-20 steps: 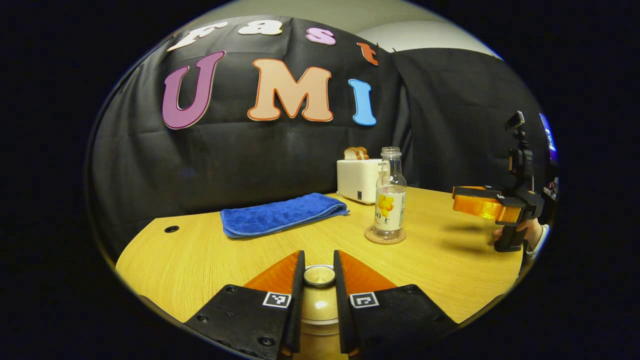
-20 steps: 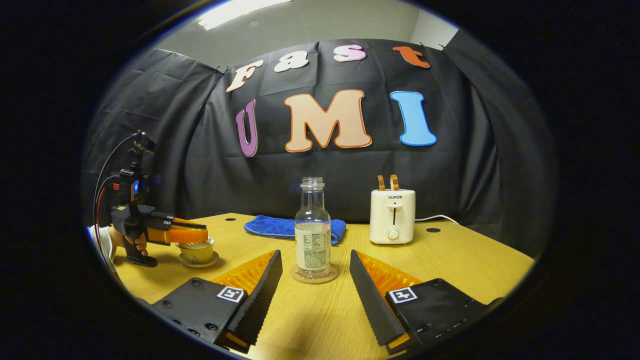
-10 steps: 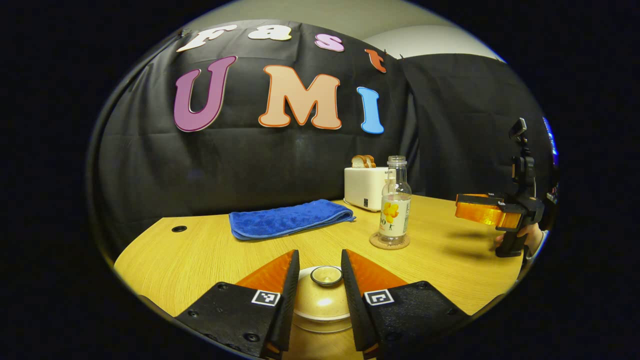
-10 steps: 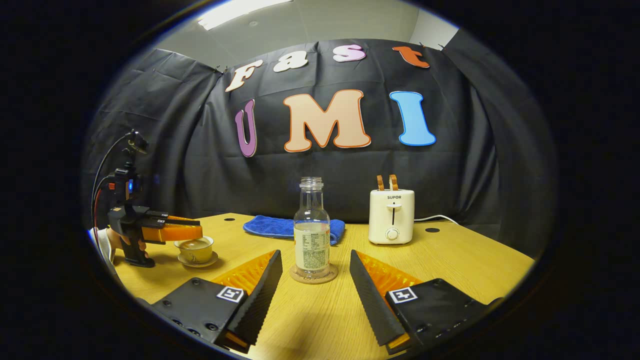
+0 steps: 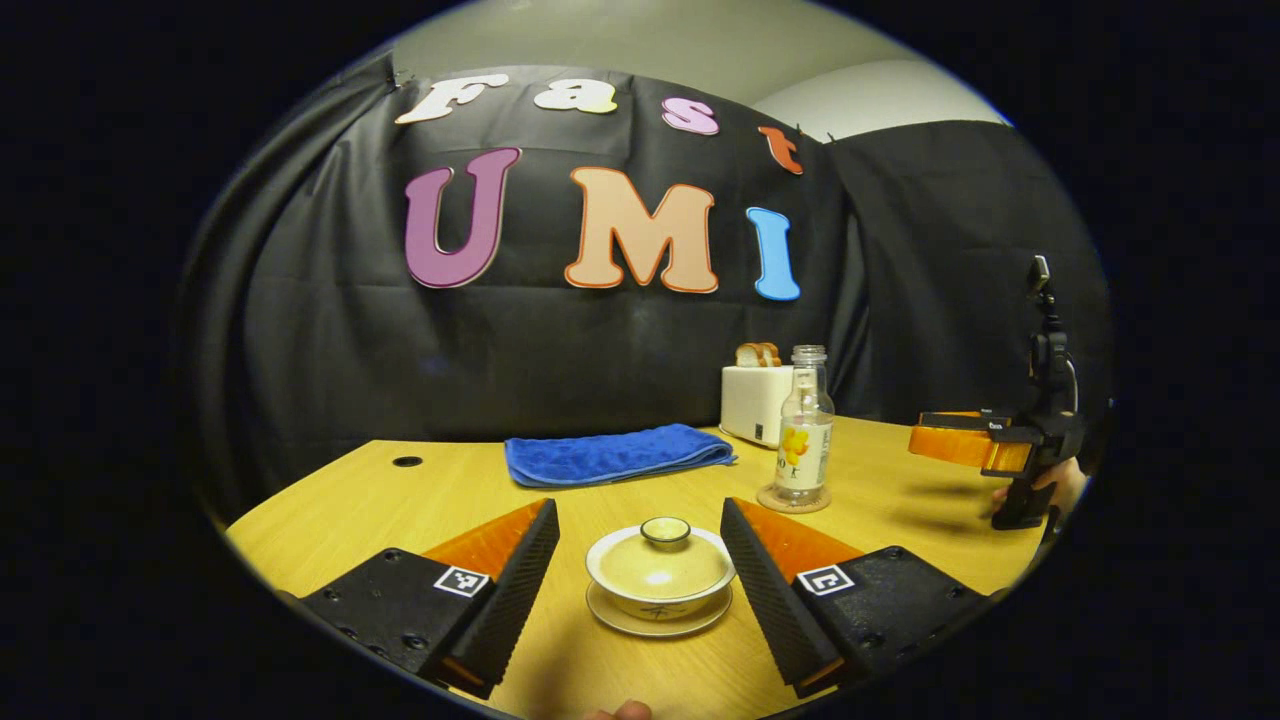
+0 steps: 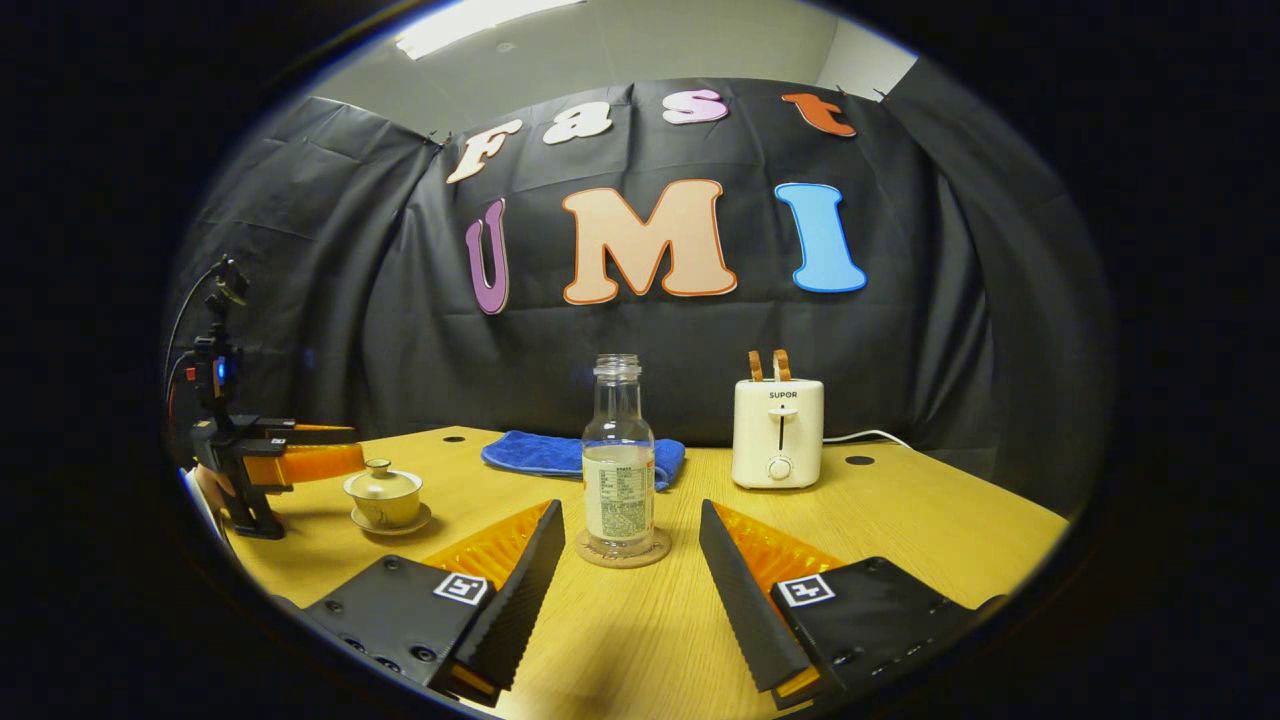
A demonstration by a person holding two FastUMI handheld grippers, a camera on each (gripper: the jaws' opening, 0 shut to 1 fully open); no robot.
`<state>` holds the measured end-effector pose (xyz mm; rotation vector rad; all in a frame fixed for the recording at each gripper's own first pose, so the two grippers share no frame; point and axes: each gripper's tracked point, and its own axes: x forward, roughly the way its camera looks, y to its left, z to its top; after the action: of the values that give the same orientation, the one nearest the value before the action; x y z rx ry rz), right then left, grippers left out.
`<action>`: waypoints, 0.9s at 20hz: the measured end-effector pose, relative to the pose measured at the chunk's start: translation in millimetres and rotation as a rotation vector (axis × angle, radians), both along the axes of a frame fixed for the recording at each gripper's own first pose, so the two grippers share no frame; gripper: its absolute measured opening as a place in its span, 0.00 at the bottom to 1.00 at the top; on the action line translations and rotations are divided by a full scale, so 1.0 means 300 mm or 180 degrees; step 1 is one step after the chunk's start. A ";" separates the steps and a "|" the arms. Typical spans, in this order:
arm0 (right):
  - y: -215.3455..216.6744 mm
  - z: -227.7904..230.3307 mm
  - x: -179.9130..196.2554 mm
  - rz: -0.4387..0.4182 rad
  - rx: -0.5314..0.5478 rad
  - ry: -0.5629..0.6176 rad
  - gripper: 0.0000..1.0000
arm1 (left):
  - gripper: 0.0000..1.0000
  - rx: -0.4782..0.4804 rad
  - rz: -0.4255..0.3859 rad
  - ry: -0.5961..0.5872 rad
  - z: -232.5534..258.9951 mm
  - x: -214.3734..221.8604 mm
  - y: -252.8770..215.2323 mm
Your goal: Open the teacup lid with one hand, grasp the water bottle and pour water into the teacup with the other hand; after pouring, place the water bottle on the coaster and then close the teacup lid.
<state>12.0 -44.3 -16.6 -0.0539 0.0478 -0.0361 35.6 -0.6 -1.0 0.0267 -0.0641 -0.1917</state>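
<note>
Left gripper (image 5: 640, 545): wide open, backed off from half a second ago, no longer straddling the knob.
Lidded cream ceramic teacup (image 5: 660, 572): lid seated again, on its saucer, between the spread fingers, untouched.
Clear glass water bottle (image 6: 618, 458): upright on round cork coaster (image 6: 623, 551); task looks finished.
Right gripper (image 6: 625, 565): open, short of the bottle.
Wooden table (image 6: 930, 520): bare on the right, near edge close.

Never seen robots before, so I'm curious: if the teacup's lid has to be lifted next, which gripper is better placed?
Left. The left gripper is open, with the lidded teacup centred straight ahead of it. The right gripper, also open, faces the water bottle on its coaster instead.
</note>
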 end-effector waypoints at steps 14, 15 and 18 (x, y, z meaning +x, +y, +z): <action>-0.098 0.009 -0.027 -0.0539 -0.0047 -0.0049 0.88 | 0.96 -0.0048 0.1165 -0.0034 0.004 -0.088 0.245; -0.097 0.009 -0.024 -0.0542 -0.0047 -0.0050 0.93 | 0.96 -0.0051 0.1203 -0.0024 0.001 -0.086 0.254; -0.099 0.009 -0.023 -0.0543 -0.0047 -0.0050 0.84 | 0.96 -0.0053 0.1212 -0.0027 0.004 -0.091 0.252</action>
<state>5.0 -74.1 -13.9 -0.0641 0.0363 -0.2074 8.4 74.9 0.1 0.0226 -0.0681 0.1894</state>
